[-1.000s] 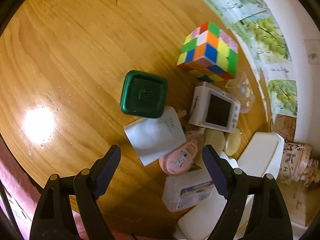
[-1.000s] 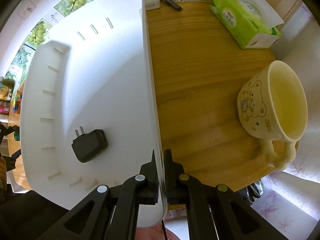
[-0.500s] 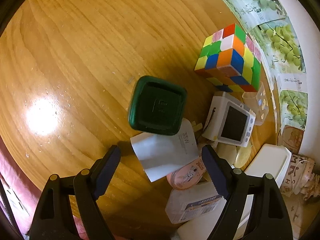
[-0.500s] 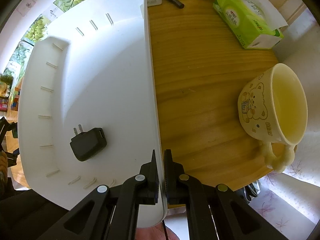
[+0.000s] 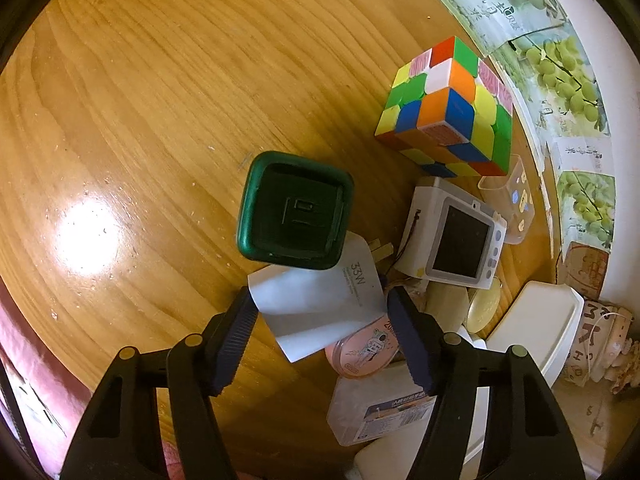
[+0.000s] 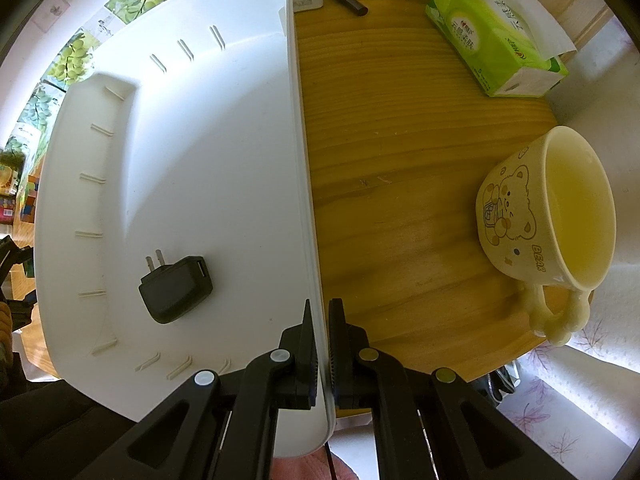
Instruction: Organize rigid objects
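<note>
left gripper (image 5: 320,320) stood apart astride the white 33w charger (image 5: 320,304), 6 o'clock of the green box (image 5: 295,210); light, stiff, slick, best taken by flat sides. right gripper (image 6: 323,332) was clamped on the white bin (image 6: 308,200) rim.

Glossy varnished wooden table (image 5: 168,92); smooth white plastic bin (image 6: 208,152); matt black plastic charger (image 6: 176,294); glazed ceramic mug (image 6: 548,216); shiny plastic puzzle cube (image 5: 448,108).

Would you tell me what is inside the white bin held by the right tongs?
Inside the white bin lies one black plug adapter, prongs pointing toward the bin's far end. The rest of the floor looks bare; the right tongs hide the near corner.
</note>
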`<state>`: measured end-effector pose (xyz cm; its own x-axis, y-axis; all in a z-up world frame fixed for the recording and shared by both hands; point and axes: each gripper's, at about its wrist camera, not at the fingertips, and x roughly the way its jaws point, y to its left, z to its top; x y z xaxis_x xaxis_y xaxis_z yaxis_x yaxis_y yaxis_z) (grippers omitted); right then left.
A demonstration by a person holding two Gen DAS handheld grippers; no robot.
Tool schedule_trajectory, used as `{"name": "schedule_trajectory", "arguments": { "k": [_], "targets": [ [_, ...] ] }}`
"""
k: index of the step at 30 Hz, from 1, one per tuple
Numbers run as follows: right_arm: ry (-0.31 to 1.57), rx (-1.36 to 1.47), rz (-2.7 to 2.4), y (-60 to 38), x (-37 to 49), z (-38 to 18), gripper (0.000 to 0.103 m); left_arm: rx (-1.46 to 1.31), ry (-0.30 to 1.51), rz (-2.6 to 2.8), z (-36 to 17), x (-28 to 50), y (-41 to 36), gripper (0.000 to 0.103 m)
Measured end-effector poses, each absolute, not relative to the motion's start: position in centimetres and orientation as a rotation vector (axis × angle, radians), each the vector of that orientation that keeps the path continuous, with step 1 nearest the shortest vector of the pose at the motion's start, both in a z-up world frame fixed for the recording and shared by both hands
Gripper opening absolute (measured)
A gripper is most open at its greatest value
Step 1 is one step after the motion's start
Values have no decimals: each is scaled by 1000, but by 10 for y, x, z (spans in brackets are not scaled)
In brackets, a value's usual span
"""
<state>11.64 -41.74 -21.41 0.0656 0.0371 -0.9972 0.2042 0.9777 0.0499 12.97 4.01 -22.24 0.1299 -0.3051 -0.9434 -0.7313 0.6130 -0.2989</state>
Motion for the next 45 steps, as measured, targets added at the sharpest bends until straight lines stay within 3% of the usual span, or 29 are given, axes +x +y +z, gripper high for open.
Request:
{"name": "schedule_trajectory", "arguments": {
  "k": [45],
  "targets": [
    [1490,166,-130,-412,116,-211,5,-811,1533,360,-212,112,39,66]
  ]
}}
